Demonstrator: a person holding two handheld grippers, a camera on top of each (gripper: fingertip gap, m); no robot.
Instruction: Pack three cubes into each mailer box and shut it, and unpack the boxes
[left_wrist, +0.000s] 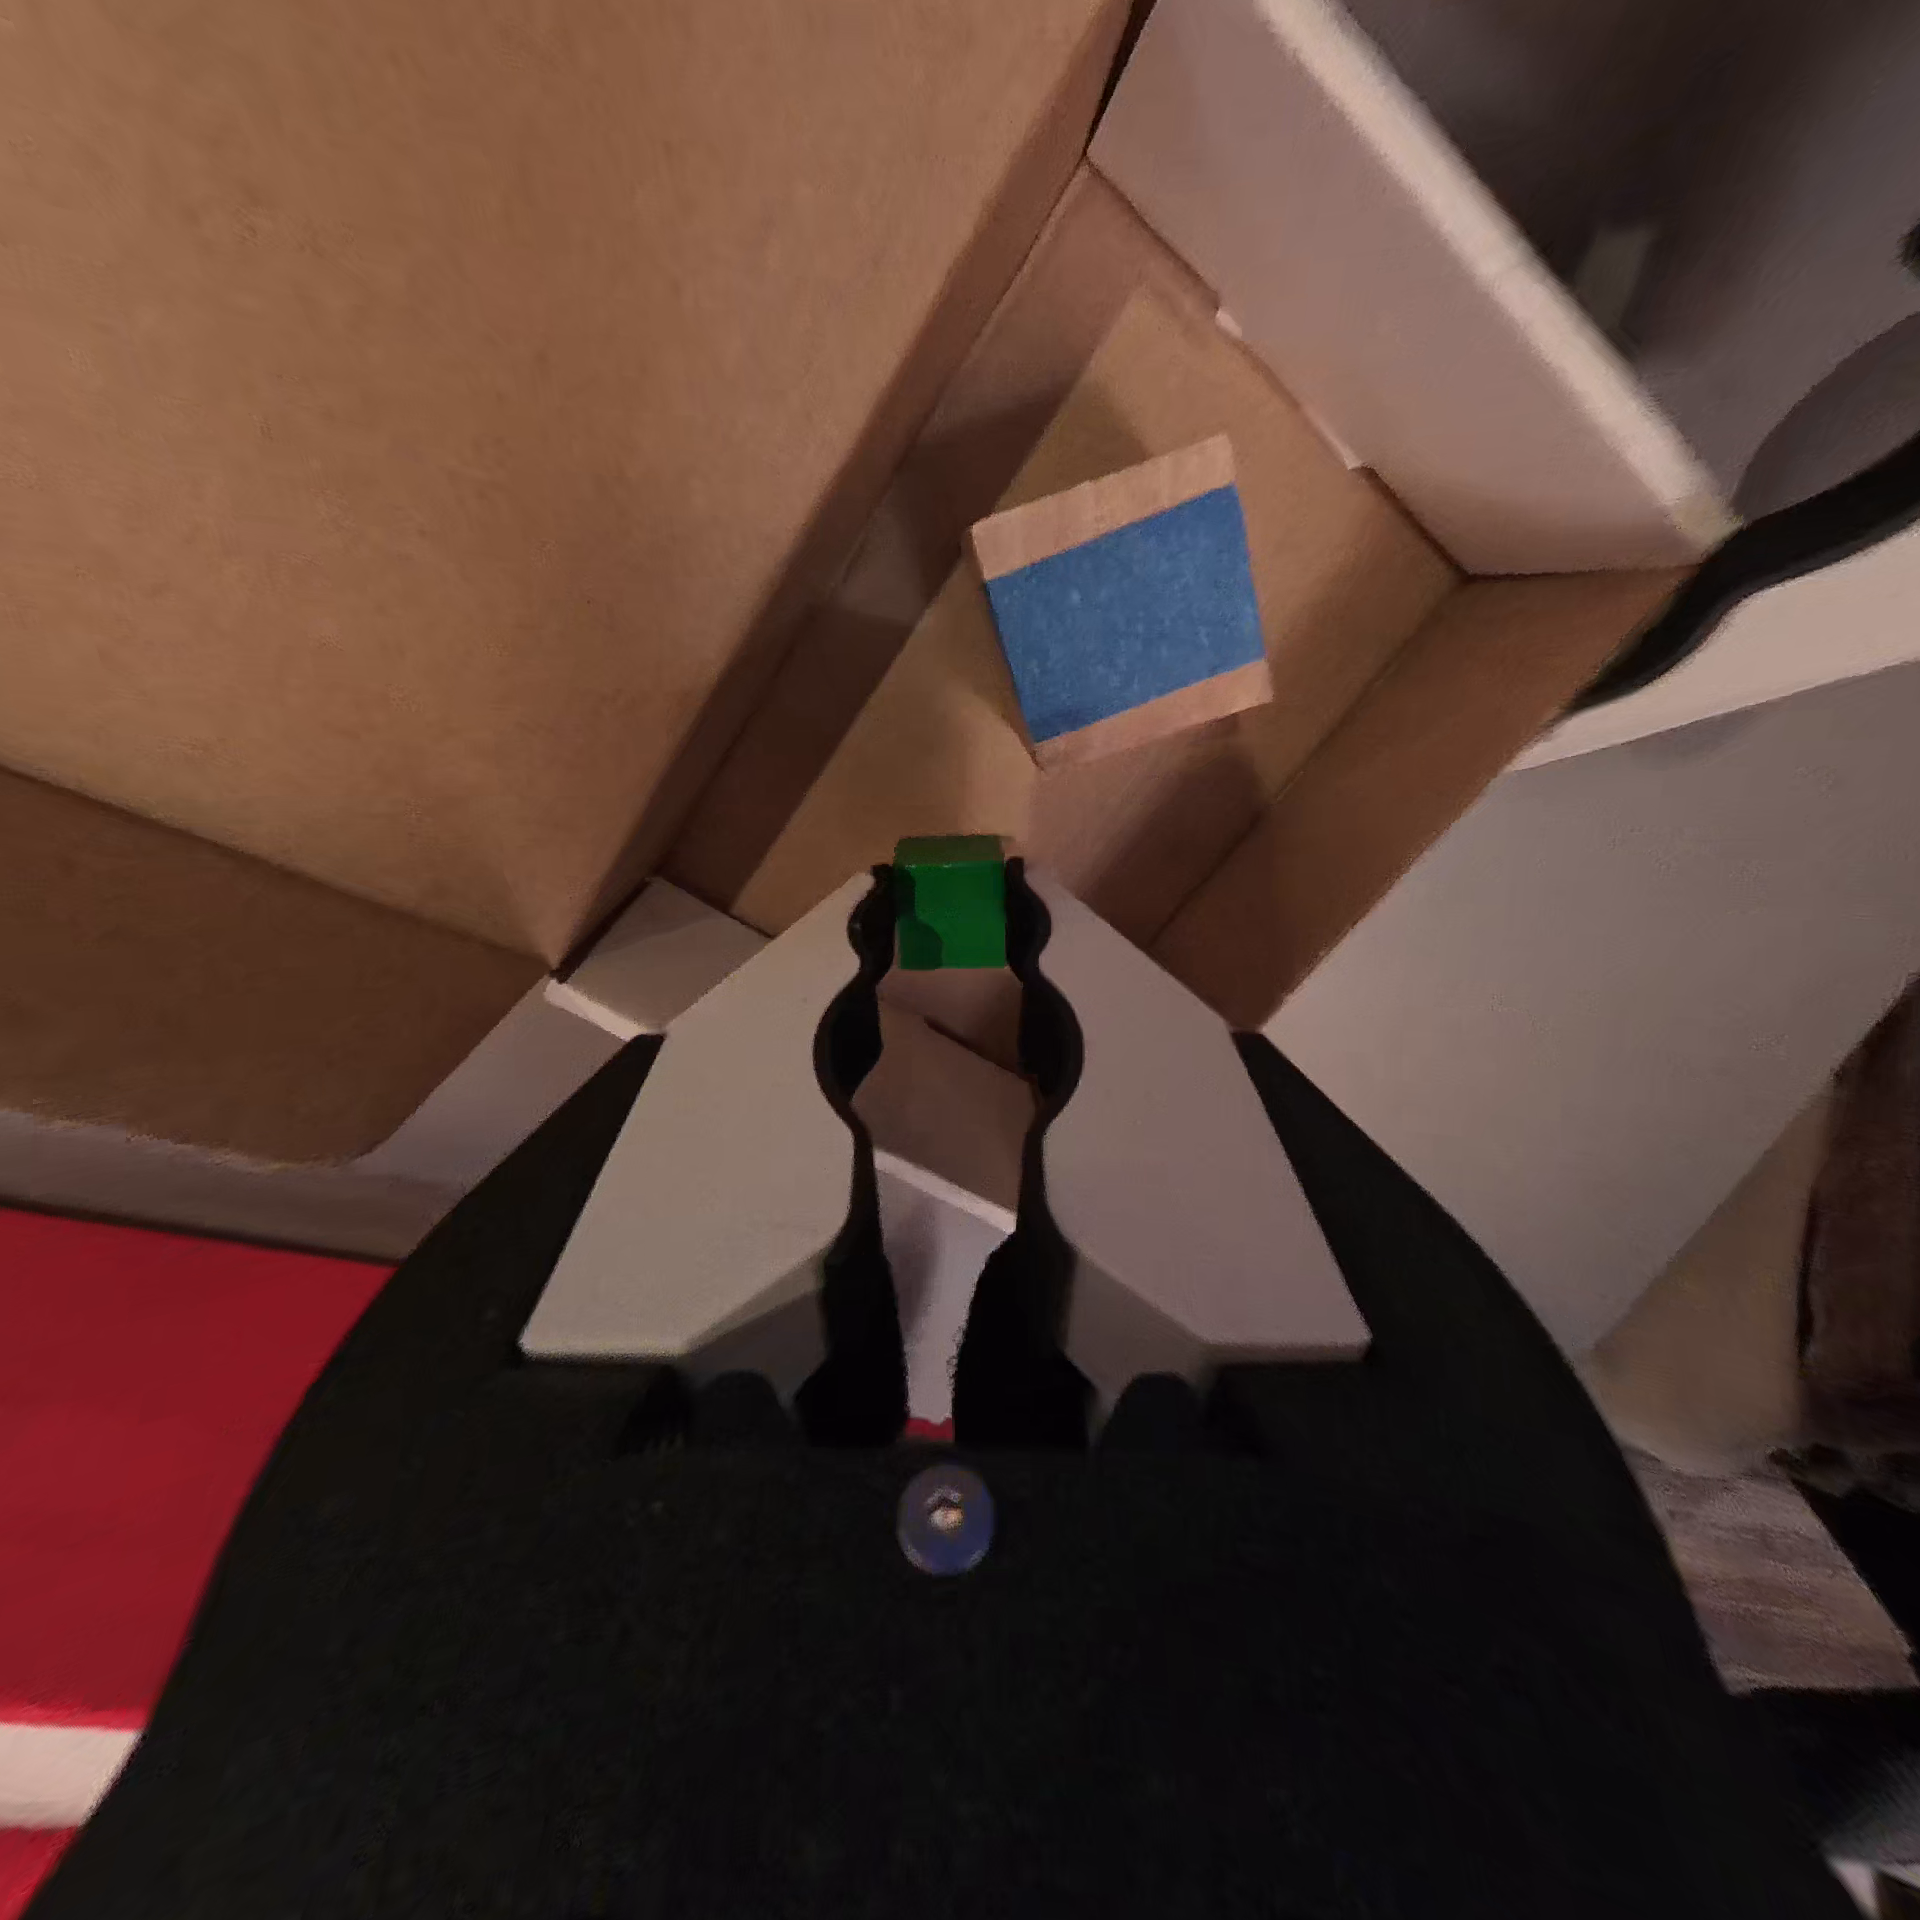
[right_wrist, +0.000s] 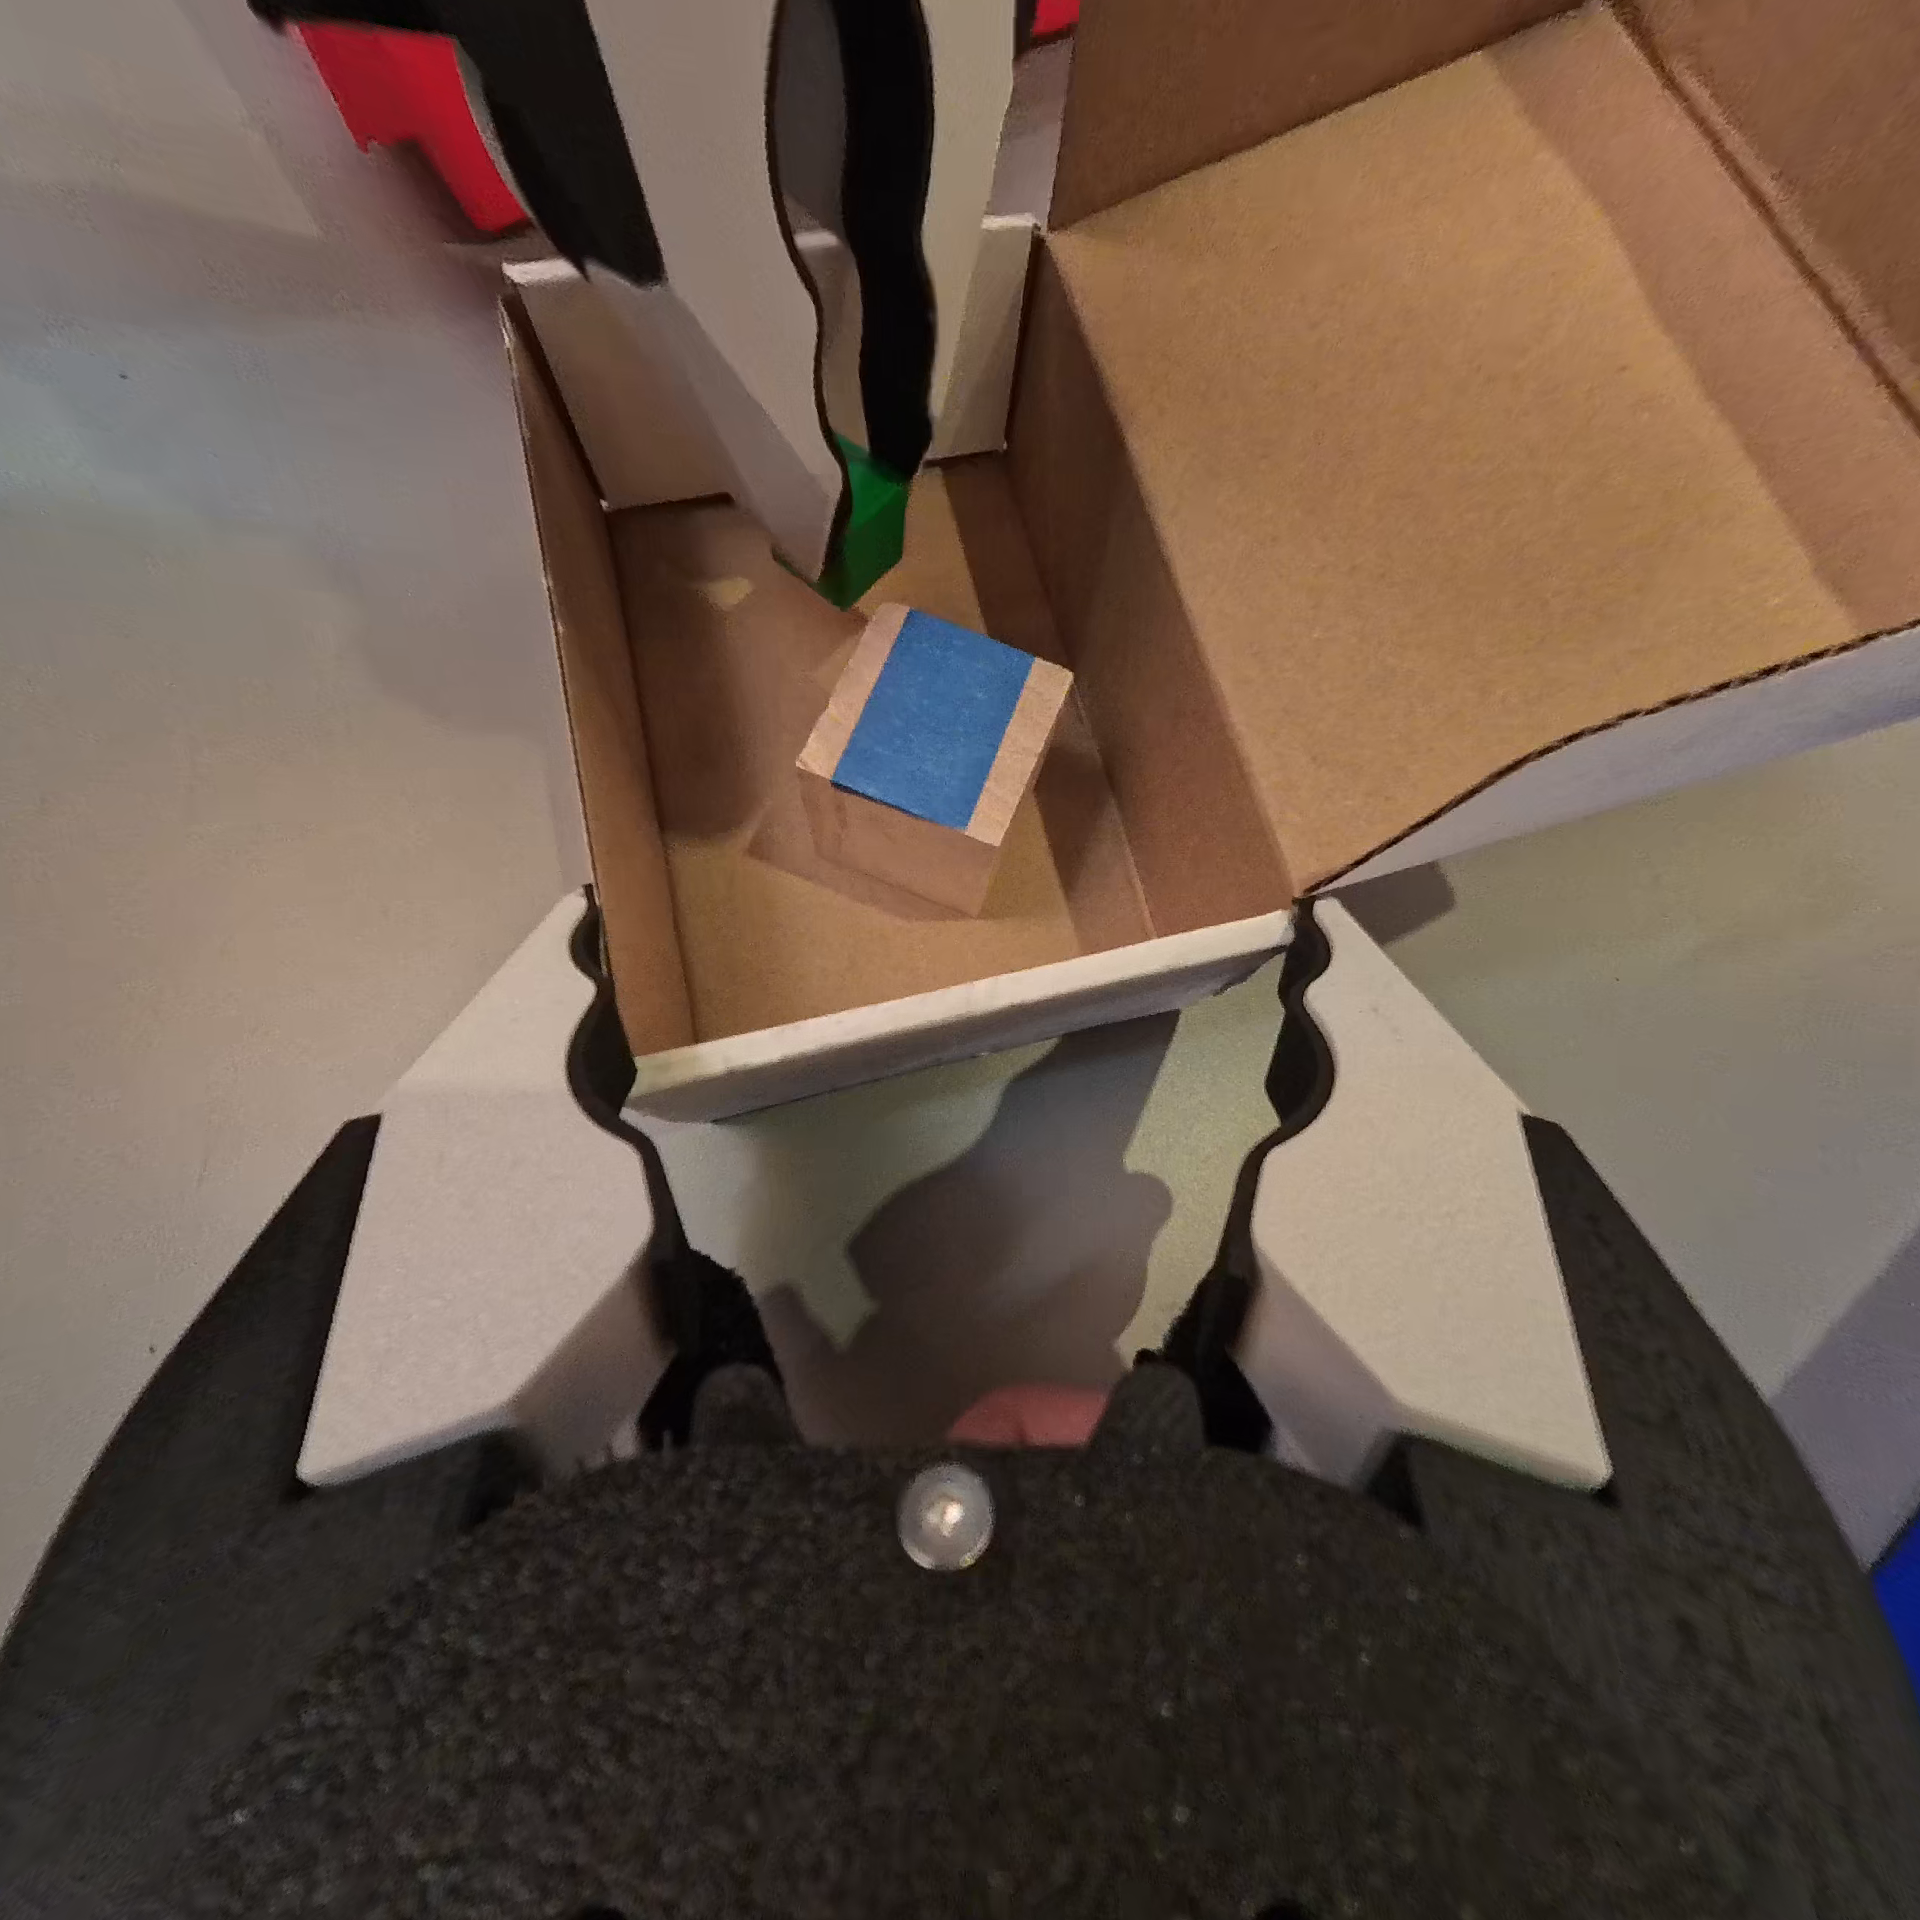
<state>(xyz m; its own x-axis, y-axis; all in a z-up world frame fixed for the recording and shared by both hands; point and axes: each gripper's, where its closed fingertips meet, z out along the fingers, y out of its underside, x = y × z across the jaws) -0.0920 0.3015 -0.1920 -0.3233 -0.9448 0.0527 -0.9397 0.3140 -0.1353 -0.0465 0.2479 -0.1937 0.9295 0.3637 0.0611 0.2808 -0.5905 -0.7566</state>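
An open white mailer box (right_wrist: 935, 1029) with a brown inside lies on the table, its lid (right_wrist: 1455, 468) folded back to the right. A wooden cube with blue tape (right_wrist: 935, 738) sits on the box floor. My left gripper (left_wrist: 951, 899) is shut on a small green cube (left_wrist: 951, 904) and holds it low inside the box, at its far end, just beyond the taped cube (left_wrist: 1122, 603). In the right wrist view the green cube (right_wrist: 868, 530) hangs just above the floor. My right gripper (right_wrist: 945, 935) is open, its fingers on either side of the box's near end wall.
The box stands on a white table (right_wrist: 208, 623). A red object (right_wrist: 416, 114) lies beyond the box at the far left, and red also shows in the left wrist view (left_wrist: 156, 1455). A blue object (right_wrist: 1901, 1579) shows at the right edge. The box lid (left_wrist: 416, 416) rises close on the left. Tip to tip, the grippers are about 8 cm apart.
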